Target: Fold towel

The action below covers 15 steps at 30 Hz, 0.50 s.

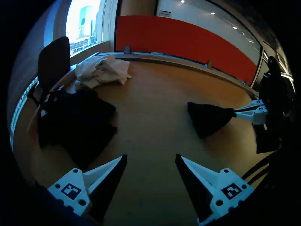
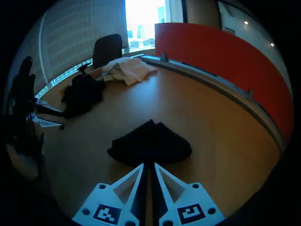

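A small black towel (image 2: 150, 145) lies bunched on the wooden table (image 2: 210, 124). My right gripper (image 2: 149, 165) is shut on its near edge. In the left gripper view the same towel (image 1: 209, 116) tapers to the right into the right gripper (image 1: 237, 112), which pinches that corner. My left gripper (image 1: 150, 156) is open over bare wood with nothing between its fingers, well to the left of the towel. From the right gripper view, the left gripper (image 2: 63, 119) is at the far left, held by a hand.
A larger heap of black cloth (image 1: 75, 124) lies at the table's left side, with a white crumpled cloth pile (image 1: 103, 71) beyond it. A dark office chair (image 1: 52, 62) stands by the window. A red partition (image 1: 188, 41) runs along the table's far edge.
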Available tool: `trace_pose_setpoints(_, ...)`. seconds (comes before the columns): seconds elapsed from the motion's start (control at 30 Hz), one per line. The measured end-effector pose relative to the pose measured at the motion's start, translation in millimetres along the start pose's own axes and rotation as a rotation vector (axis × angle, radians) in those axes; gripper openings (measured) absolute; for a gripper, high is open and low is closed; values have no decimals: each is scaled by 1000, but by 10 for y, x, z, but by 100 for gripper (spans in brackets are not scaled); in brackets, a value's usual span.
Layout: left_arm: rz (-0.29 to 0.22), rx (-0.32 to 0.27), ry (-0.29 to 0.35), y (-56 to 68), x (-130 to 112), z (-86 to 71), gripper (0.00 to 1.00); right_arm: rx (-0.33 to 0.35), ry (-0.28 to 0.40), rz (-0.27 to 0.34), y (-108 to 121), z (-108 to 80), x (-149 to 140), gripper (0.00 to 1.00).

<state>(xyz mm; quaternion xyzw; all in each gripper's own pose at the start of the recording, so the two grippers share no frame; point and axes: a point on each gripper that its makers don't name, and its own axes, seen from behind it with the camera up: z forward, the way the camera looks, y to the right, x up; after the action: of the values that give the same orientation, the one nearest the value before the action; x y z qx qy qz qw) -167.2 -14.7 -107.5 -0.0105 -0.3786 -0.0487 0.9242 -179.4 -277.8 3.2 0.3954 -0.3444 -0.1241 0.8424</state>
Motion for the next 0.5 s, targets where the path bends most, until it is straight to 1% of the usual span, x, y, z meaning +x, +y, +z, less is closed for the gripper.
trace_pose_setpoints(0.27,2,-4,12,21,73,-25,95,-8,76,-62,46,-258,576,5)
trace_pose_setpoints(0.4,6,-8,16,47,107,-33,95,-12,105,-64,84,-389,774,5)
trace_pose_setpoints(0.5,9,-12,21,73,132,-41,96,-14,120,-61,117,-471,862,5)
